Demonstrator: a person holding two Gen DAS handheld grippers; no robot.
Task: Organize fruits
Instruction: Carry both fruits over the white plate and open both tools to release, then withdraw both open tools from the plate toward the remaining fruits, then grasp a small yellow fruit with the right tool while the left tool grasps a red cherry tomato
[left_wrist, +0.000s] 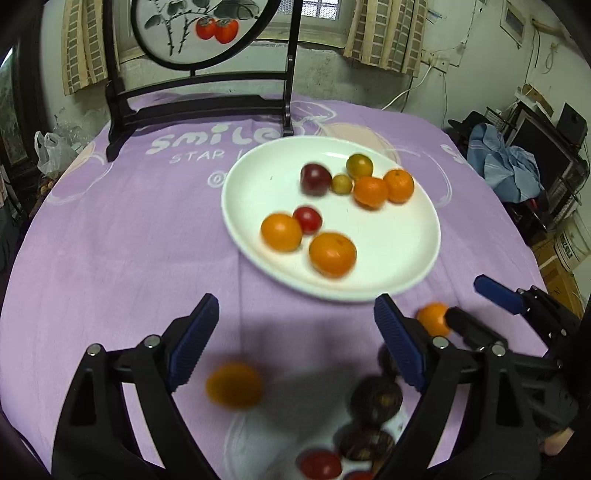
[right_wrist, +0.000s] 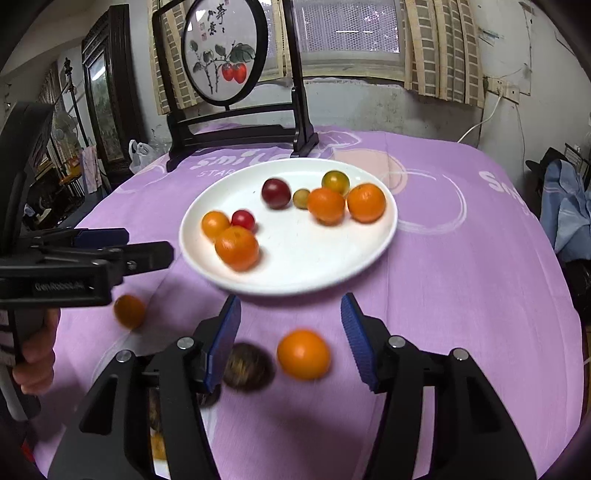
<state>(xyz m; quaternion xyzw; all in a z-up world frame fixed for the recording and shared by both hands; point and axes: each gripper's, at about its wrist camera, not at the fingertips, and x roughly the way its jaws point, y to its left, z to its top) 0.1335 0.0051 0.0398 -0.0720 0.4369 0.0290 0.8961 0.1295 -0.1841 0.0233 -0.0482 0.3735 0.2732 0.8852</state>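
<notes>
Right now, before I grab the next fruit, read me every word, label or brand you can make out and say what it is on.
"smile": white letters on the purple tablecloth, last letter partly hidden by the white plate.
"STAR": smaller print beneath it, rest hidden by the plate.
"GenRobot.AI": label on the left gripper body; last characters blurred.
Painted screen: black Chinese characters and red seals, too small to read.
Cloth's right edge: partial white letters, cut off, unreadable.

the left hand-held gripper (left_wrist: 295, 339) hangs with its blue pads wide apart over the purple-clothed worktop (left_wrist: 129, 258), gripping nothing. a blurred orange (left_wrist: 233, 385) lies on the cloth between them. ahead sits a white plate (left_wrist: 388, 266) carrying several oranges, red fruits and greenish ones. at the right edge, the right hand-held gripper (left_wrist: 469, 302) is spread around another orange (left_wrist: 433, 318). dark fruits (left_wrist: 376, 400) lie near the bottom.
</notes>
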